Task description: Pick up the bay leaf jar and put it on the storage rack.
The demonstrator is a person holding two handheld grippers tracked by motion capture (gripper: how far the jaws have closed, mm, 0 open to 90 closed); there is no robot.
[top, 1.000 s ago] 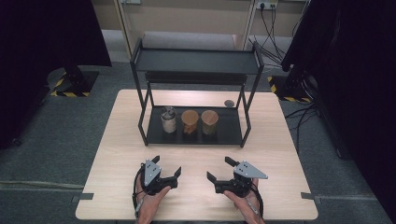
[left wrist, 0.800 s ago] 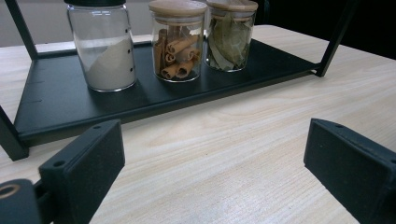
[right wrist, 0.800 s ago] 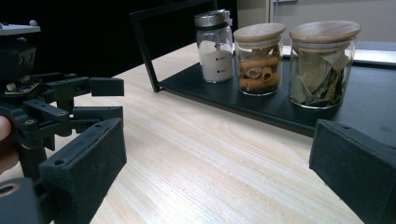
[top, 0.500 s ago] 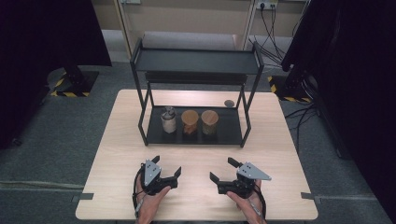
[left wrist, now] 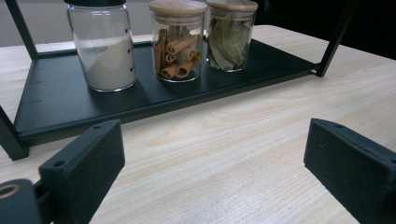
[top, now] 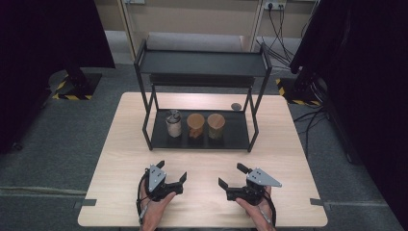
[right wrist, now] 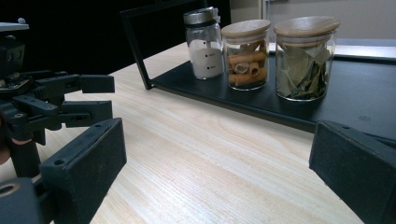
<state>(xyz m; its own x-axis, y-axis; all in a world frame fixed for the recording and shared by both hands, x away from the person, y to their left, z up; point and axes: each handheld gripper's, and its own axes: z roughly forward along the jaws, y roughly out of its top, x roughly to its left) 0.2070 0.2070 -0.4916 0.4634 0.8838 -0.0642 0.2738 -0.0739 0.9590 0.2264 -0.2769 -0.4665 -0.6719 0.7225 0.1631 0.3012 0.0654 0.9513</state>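
Note:
A black two-tier metal rack stands on the wooden table. Its lower shelf carries three jars: a glass shaker of white powder, a cinnamon-stick jar with a wooden lid, and a bay-leaf jar. Near the table's front edge my left gripper rests open and empty. My right gripper sits beside it, also open, holding nothing.
A small dark round object lies on the table behind the rack's right leg. The rack's top shelf is bare. Dark curtains and cables stand beyond the table. Open tabletop stretches between the grippers and the rack.

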